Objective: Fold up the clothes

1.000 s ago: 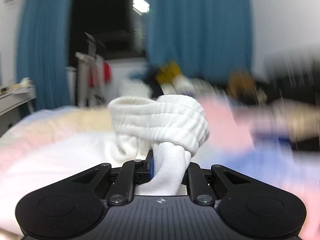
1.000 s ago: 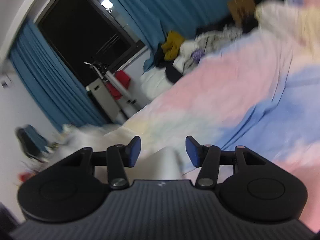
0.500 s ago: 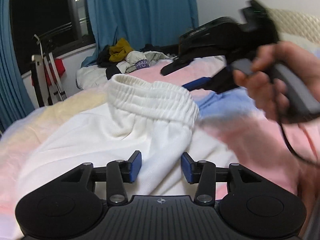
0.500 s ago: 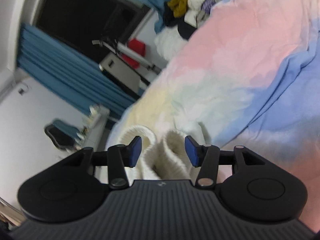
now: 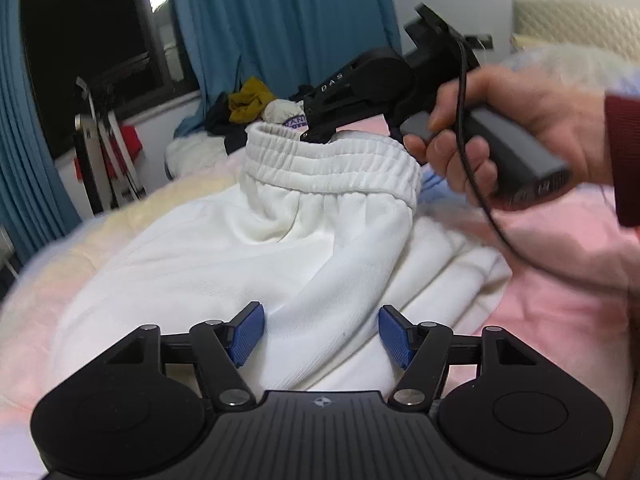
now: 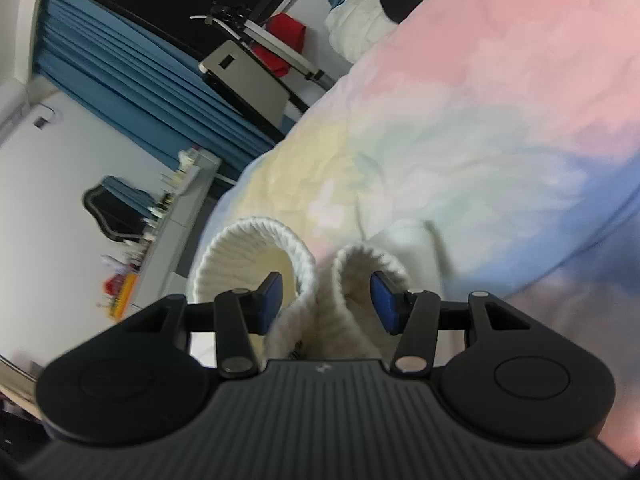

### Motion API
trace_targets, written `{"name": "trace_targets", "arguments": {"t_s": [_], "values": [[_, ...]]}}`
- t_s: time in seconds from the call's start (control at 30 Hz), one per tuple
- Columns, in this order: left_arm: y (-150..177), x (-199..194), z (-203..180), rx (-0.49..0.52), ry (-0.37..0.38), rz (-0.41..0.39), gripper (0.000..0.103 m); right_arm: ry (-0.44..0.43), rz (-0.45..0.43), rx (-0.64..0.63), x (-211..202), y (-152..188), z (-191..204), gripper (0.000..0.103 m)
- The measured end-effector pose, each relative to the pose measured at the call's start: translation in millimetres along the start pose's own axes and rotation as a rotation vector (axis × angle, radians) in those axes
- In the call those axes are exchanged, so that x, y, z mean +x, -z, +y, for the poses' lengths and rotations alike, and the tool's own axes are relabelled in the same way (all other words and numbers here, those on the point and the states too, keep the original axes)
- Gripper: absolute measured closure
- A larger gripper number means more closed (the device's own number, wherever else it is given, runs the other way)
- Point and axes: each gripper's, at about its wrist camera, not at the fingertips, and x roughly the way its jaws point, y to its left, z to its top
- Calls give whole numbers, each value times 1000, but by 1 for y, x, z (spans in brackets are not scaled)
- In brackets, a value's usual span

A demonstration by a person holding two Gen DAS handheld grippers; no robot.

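Left wrist view: a pair of white knitted cotton trousers with a gathered elastic waistband (image 5: 280,240) is seen heaped on a bed covered by a pastel pink, yellow and blue blanket (image 5: 552,280). The waistband is raised above the heap. The left gripper (image 5: 320,334) is shown with its blue-padded fingers (image 5: 248,332) spread wide, a fold of the white fabric lying between them without being pinched. The black right gripper (image 5: 320,130), held in a bare right hand (image 5: 516,140) with a dark red cuff, is seen tipped down at the waistband's far rim; a black cable (image 5: 476,184) is trailed across the hand. The letters "DAS" are read in white on the gripper's body. At the far end of the bed a pile of loose clothes (image 5: 256,104), mustard, white and dark, is recorded, one white piece bearing purple lettering too small to read. Teal curtains (image 5: 288,20) and a dark window are noted behind.

Right wrist view: the right gripper (image 6: 326,302) is shown with fingers (image 6: 382,300) parted, the ribbed waistband (image 6: 304,272) curled between and around them, ungripped. A grey folded metal frame (image 6: 248,76) with a red item beside it is noted by the curtains.
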Motion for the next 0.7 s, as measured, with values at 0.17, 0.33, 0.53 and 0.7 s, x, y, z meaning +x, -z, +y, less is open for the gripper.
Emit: {"name": "trace_targets", "arguments": {"t_s": [0.17, 0.33, 0.53, 0.7], "values": [[-1, 11, 15, -38, 53, -28, 54, 9, -31, -18, 11, 6, 6, 76], [-2, -6, 11, 73, 118, -83, 93, 22, -119, -98, -3, 12, 32, 82], [-7, -27, 19, 26, 221, -180, 97, 4, -266, -94, -49, 9, 40, 83], [3, -3, 24, -22, 279, -83, 96, 152, -158, 114, -39, 19, -22, 82]]}}
